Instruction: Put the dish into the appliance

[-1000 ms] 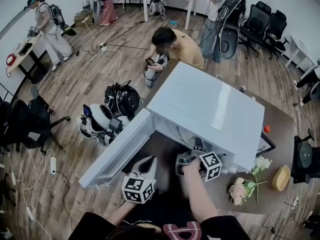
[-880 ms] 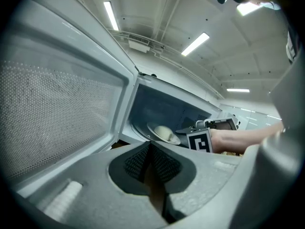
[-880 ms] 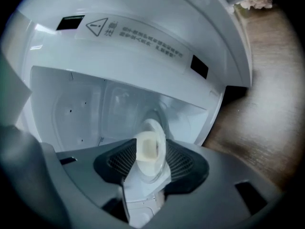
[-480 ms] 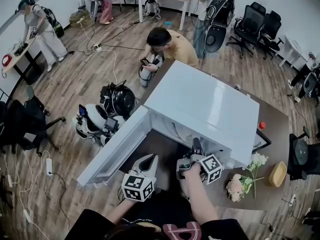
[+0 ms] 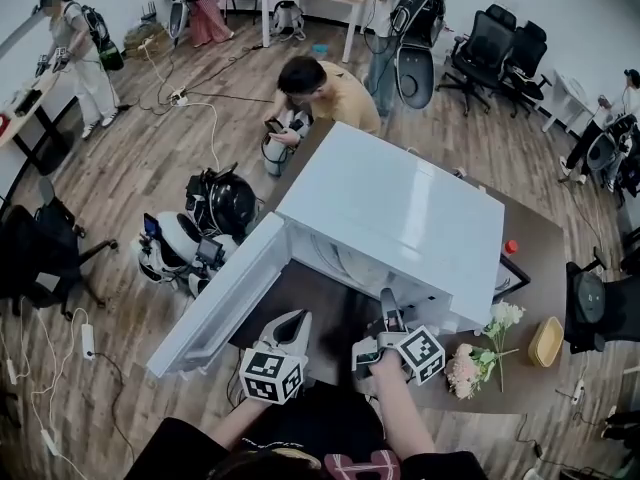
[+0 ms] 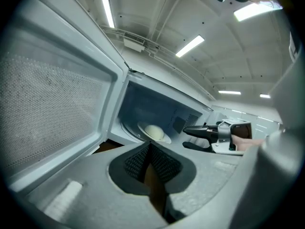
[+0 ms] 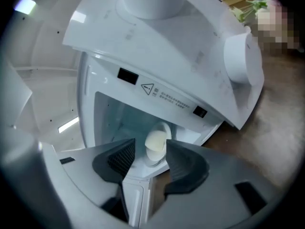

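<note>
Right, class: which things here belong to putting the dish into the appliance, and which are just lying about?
Belong to the job:
dish, inside the microwave
open door
right gripper, jaws just been opening, nothing between them

Lying about:
flowers, yellow bowl and small red object on the table
office chairs

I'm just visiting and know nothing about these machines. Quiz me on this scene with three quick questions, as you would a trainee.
1. True or false: the door of the white microwave stands open.
2. Where is the dish? A on the table; B inside the microwave; C on top of the microwave.
3. Which has its jaws closed together, the left claw or the right claw?

Key: 1 true. 2 B. 3 the left claw; the right claw's jaws have just been opening and stand apart, with nothing gripped between them.
</note>
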Demonstrator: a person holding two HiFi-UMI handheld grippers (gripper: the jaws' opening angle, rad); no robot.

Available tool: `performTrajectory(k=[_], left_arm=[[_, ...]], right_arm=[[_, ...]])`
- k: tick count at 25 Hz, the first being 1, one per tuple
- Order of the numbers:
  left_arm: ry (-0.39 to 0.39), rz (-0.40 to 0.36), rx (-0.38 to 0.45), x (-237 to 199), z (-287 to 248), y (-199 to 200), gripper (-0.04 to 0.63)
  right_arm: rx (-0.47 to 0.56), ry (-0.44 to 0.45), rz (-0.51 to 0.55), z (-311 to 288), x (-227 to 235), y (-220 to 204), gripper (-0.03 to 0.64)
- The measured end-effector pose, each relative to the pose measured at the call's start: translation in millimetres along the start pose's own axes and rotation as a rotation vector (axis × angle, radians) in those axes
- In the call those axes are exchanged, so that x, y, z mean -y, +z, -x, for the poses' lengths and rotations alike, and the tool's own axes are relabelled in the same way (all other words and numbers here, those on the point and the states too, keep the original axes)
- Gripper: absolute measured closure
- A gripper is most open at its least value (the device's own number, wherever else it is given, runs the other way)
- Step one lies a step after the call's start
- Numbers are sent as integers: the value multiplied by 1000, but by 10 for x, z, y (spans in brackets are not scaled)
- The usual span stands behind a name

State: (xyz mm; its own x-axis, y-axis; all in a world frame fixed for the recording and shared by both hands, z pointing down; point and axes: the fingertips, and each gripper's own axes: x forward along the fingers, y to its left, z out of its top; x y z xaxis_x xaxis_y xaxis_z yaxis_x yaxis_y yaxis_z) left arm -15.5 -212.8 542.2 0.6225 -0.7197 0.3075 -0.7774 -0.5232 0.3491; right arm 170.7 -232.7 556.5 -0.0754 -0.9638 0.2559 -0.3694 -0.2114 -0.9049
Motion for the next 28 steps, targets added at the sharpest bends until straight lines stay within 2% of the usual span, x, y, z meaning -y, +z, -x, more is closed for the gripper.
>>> performTrajectory(k=[7,9,13,16,19,28], left_arm=[[-53,5,-9,108,-33,-29,586],[-67,5,-10,141,-38,-48,586],[-97,-1,-12,213,-44,-70,586],[-118,-6,-24,262,-56,-117,586],[-142,-7,-35,320,-61,-164,586],[-182,-38,-87,447,-85,-305,586]], right_arm=[[-4,35,89,301,-56,2,437],[-5,38,146,373,-58,3,446],[-39,55,328,471,-121,-115,457],[-57,43,409,522,-80,-207,472],[-37,15,454,578,-23,-214,536],[-54,-20,552,679,54,-328,605]])
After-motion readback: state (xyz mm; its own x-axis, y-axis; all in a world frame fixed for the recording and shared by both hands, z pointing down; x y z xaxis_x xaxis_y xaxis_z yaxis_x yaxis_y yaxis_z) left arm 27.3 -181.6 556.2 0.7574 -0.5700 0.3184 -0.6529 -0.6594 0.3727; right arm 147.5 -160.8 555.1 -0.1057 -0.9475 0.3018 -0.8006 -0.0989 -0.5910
